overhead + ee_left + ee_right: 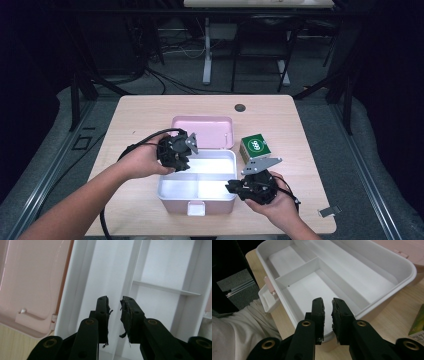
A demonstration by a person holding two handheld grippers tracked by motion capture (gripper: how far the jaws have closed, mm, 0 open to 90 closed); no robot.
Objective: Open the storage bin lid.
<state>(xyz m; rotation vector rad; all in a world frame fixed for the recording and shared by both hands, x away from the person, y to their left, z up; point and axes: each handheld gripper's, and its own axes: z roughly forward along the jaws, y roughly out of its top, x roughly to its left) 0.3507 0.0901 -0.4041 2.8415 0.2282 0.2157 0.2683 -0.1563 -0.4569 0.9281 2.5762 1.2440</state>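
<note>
A dim room with dark frames, cables on a grey floor (45, 150) and a white-legged desk at the back surrounds a pale wooden table (145, 112). A round dark grommet (240, 107) sits in the tabletop near its far edge.

On the table stands an open box (162, 192), pink outside and white inside, with dividers splitting it into compartments. Its pink lid (202, 131) lies folded back on the far side, just beyond the left gripper. A pink latch hangs on the near wall. All the compartments look bare.

A small green carton (255, 147) rests on the table just beyond the right gripper, beside the box's right end.

The left gripper (184, 159) hovers over the box's far left part. In the left gripper view its jaws point down at a white divider with a narrow gap between them; nothing lies in the gap and the pads press on nothing.

The right gripper (231, 187) sits at the box's near right corner. In the right gripper view its jaws stand slightly apart over the rim, holding nothing.

A small metal clip (328, 212) lies right of the right gripper, near the table's edge.
</note>
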